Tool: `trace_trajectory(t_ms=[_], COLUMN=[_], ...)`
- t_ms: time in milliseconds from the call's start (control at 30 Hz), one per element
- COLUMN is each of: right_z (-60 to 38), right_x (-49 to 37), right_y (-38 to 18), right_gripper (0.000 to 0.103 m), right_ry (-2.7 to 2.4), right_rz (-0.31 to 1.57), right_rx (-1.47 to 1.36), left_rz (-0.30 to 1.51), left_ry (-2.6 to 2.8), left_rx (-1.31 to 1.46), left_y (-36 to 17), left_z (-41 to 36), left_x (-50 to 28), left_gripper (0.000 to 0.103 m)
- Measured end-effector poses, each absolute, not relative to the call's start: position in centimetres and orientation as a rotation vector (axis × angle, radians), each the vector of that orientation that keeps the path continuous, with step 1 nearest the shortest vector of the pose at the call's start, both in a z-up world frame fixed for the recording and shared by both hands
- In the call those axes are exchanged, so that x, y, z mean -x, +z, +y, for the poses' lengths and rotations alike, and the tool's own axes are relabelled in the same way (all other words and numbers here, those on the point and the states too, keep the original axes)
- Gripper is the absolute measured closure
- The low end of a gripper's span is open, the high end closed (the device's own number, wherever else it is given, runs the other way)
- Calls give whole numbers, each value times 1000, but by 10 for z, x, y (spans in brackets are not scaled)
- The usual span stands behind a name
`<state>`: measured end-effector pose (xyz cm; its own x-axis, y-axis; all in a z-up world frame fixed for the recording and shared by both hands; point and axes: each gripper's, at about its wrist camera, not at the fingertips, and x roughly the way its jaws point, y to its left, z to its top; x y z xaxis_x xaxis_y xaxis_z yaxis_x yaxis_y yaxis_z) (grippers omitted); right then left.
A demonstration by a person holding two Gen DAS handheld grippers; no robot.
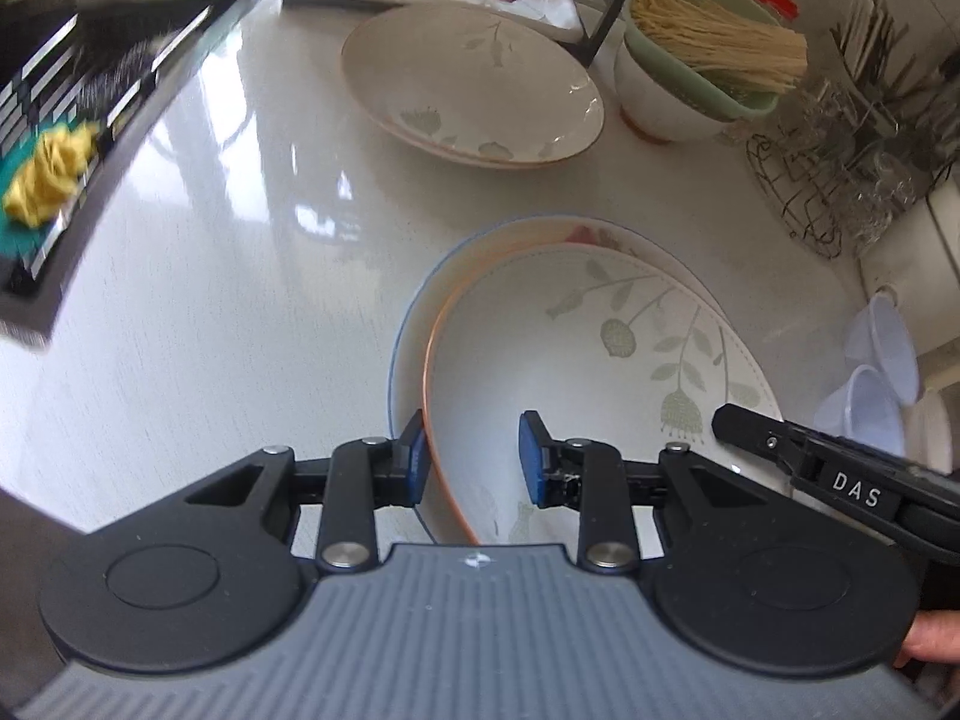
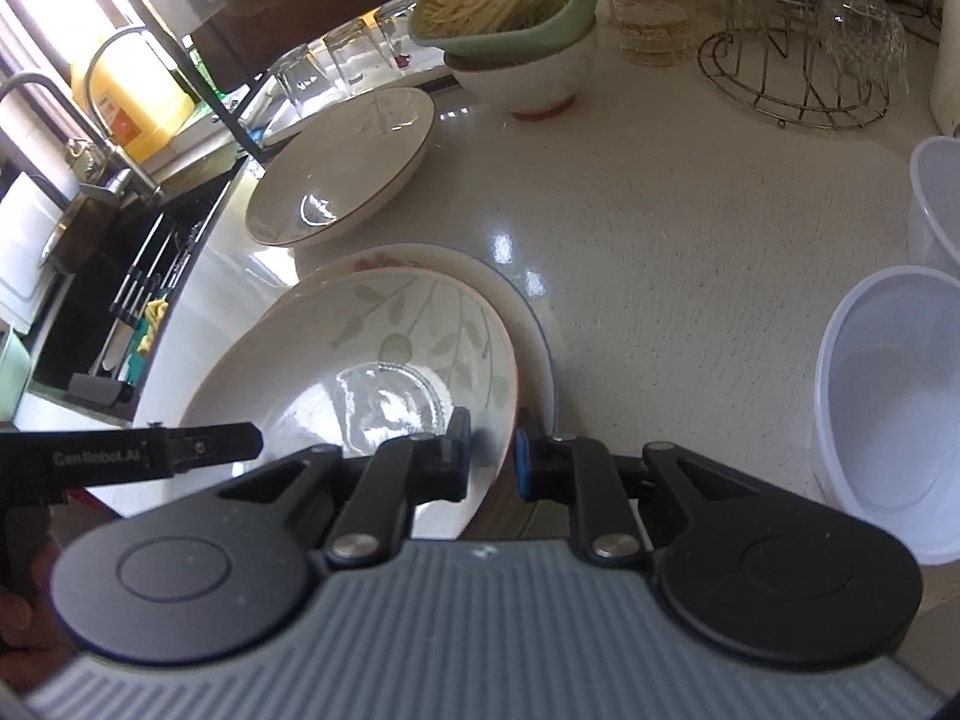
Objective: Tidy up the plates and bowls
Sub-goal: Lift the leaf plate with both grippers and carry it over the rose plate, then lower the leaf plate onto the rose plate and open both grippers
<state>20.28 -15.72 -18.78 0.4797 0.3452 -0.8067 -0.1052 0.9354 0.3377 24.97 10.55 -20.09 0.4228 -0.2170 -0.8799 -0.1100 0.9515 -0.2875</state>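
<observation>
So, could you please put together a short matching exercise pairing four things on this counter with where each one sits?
Things:
1. leaf-pattern bowl
2. dry noodles
3. yellow cloth
4. clear plastic cups

Places:
A. in the green container on top of a white bowl
B. on the dark sink rack at the counter's edge
C. on a blue-rimmed plate, its rim between the right hand-held gripper's fingers
D. on the counter, to the right of the stacked dishes

Pairs: 1-C, 2-A, 3-B, 4-D
</observation>
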Motion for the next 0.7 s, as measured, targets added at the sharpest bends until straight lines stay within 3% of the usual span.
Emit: trace_trajectory(t_ms=[700], right_z=[-138], right_x=[-215], right_y=[-193], right_gripper=[86], right_ry=[215], right_rz=[1007], right_rx=[-188], left_rz=[1222], left_ry=[-149], left_rx=[734], left_y=[-212], left_z=[165], left_x=[-243], left_gripper=[69])
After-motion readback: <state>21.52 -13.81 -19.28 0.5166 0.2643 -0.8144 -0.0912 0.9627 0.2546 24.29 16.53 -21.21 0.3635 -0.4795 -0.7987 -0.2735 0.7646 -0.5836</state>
